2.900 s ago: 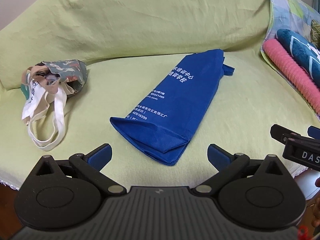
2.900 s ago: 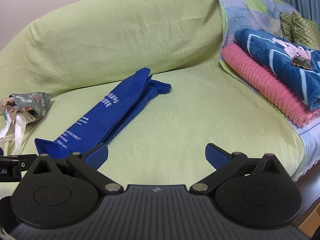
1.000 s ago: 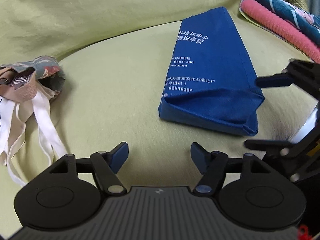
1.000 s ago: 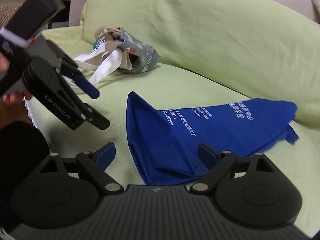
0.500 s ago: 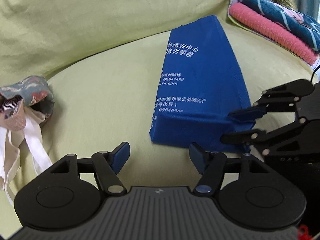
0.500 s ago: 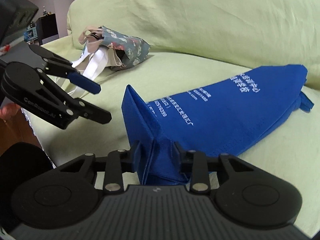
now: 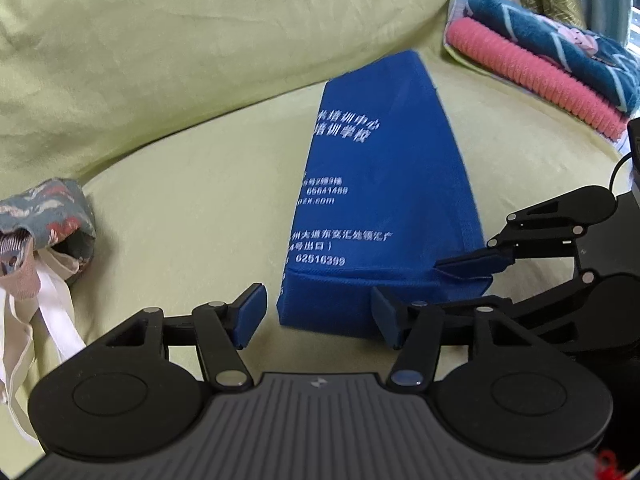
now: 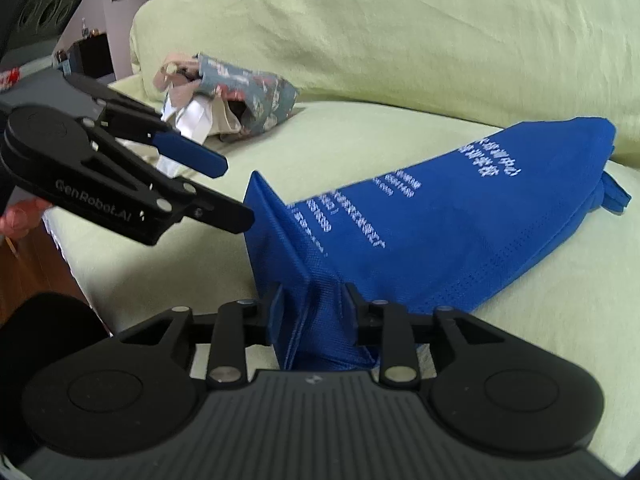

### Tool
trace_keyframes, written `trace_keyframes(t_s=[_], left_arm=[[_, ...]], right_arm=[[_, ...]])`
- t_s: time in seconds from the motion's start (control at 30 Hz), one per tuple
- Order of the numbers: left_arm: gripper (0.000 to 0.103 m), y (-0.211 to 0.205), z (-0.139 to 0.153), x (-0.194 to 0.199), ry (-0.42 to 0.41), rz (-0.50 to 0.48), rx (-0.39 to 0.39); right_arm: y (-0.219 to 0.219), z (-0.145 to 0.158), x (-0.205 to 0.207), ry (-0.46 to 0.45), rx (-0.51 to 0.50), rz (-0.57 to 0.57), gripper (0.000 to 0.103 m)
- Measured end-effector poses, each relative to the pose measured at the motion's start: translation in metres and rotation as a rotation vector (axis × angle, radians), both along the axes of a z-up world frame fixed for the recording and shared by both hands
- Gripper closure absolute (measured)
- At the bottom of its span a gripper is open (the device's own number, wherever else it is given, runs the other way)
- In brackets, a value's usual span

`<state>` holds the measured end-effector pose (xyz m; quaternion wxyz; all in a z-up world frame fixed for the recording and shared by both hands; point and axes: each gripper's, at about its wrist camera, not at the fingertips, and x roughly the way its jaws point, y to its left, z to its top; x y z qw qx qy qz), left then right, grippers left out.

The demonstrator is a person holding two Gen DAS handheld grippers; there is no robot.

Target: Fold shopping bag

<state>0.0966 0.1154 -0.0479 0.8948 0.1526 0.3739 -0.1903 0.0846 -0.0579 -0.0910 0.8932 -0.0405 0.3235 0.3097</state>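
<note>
A blue shopping bag [image 7: 384,184] with white print lies flat on the green sofa seat, handles at its far end [image 8: 616,196]. My right gripper [image 8: 314,304] is shut on the bag's near right corner, and the cloth bunches up into a raised fold between its pads. In the left wrist view the same right gripper [image 7: 464,268] pinches that corner from the right. My left gripper [image 7: 318,316] hovers at the bag's near left corner. Its jaws are closing, the corner lies between them, and the pads do not press on it. From the right wrist, the left gripper [image 8: 234,192] hangs just left of the raised fold.
A patterned tote bag [image 7: 48,216] with white straps lies on the seat to the left [image 8: 248,100]. Folded pink and blue towels [image 7: 532,68] are stacked at the far right. The sofa's front edge drops to a wooden floor [image 8: 24,272]. A hand [image 8: 16,216] holds the left gripper.
My right gripper closed on the bag's near corner and pulled the cloth up into a fold. My left gripper came nearer to the bag's other near corner, its jaws a little narrower.
</note>
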Motion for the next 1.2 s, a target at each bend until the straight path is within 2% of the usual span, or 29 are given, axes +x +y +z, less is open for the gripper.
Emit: trace_keyframes(t_s=[0.1,0.23,0.37,0.47,0.5,0.53,0.57,0.6,0.63,0.67,0.7,0.73,0.8,0.87,0.93,1.0,1.07,1.1,1.17,1.2], left_arm=[[0.042,-0.013,0.008,-0.007,-0.041,-0.060,0.045],[0.042,-0.044,0.011,-0.012,-0.072,-0.226,0.117],[0.041,-0.081,-0.009,-0.010,-0.050,-0.410,0.261],[0.041,-0.099,-0.031,-0.009,-0.022,-0.518,0.385],[0.042,-0.102,-0.037,-0.010,-0.023,-0.539,0.424],[0.045,-0.102,-0.041,-0.010,-0.027,-0.544,0.448],[0.052,-0.101,-0.043,-0.009,-0.028,-0.541,0.461],[0.064,-0.100,-0.043,-0.007,-0.026,-0.523,0.459],[0.073,-0.096,-0.040,-0.005,-0.025,-0.489,0.440],[0.093,-0.091,-0.035,-0.003,-0.044,-0.444,0.415],[0.095,-0.084,-0.029,-0.001,-0.073,-0.390,0.388],[0.096,-0.075,-0.021,0.002,-0.103,-0.325,0.350],[0.096,-0.049,-0.003,0.015,-0.119,-0.177,0.215],[0.097,-0.023,0.008,0.031,-0.100,-0.043,0.102],[0.097,-0.001,0.011,0.044,-0.089,0.076,0.038],[0.097,0.025,0.016,0.058,-0.046,0.189,-0.085],[0.097,0.046,0.020,0.067,-0.011,0.259,-0.202],[0.097,0.053,0.022,0.071,-0.006,0.284,-0.235],[0.095,0.062,0.024,0.078,-0.015,0.302,-0.254],[0.092,0.062,0.024,0.083,-0.010,0.271,-0.241]], right_arm=[[-0.019,0.013,-0.004,0.003,0.042,-0.049,0.071],[-0.063,0.021,-0.009,0.030,0.104,-0.174,0.066],[-0.104,0.015,-0.007,0.086,0.155,-0.328,0.061],[-0.120,0.010,0.000,0.141,0.227,-0.382,0.058],[-0.123,0.008,0.003,0.155,0.252,-0.392,0.057],[-0.124,0.008,0.007,0.161,0.269,-0.400,0.052],[-0.124,0.009,0.011,0.167,0.286,-0.408,0.049],[-0.123,0.010,0.017,0.167,0.302,-0.414,0.049],[-0.121,0.011,0.022,0.169,0.318,-0.414,0.049],[-0.118,0.011,0.026,0.170,0.328,-0.413,0.050],[-0.115,0.012,0.030,0.164,0.330,-0.422,0.050],[-0.112,0.012,0.034,0.157,0.332,-0.430,0.050],[-0.105,0.013,0.041,0.151,0.329,-0.452,0.050],[-0.095,0.011,0.049,0.159,0.319,-0.465,0.049],[-0.085,0.007,0.057,0.173,0.313,-0.481,0.050],[-0.074,0.008,0.063,0.164,0.330,-0.493,0.053],[-0.062,0.013,0.067,0.137,0.352,-0.483,0.054],[-0.055,0.015,0.070,0.125,0.356,-0.470,0.055],[-0.041,0.014,0.082,0.121,0.320,-0.469,0.055],[-0.036,0.011,0.090,0.131,0.313,-0.469,0.055]])
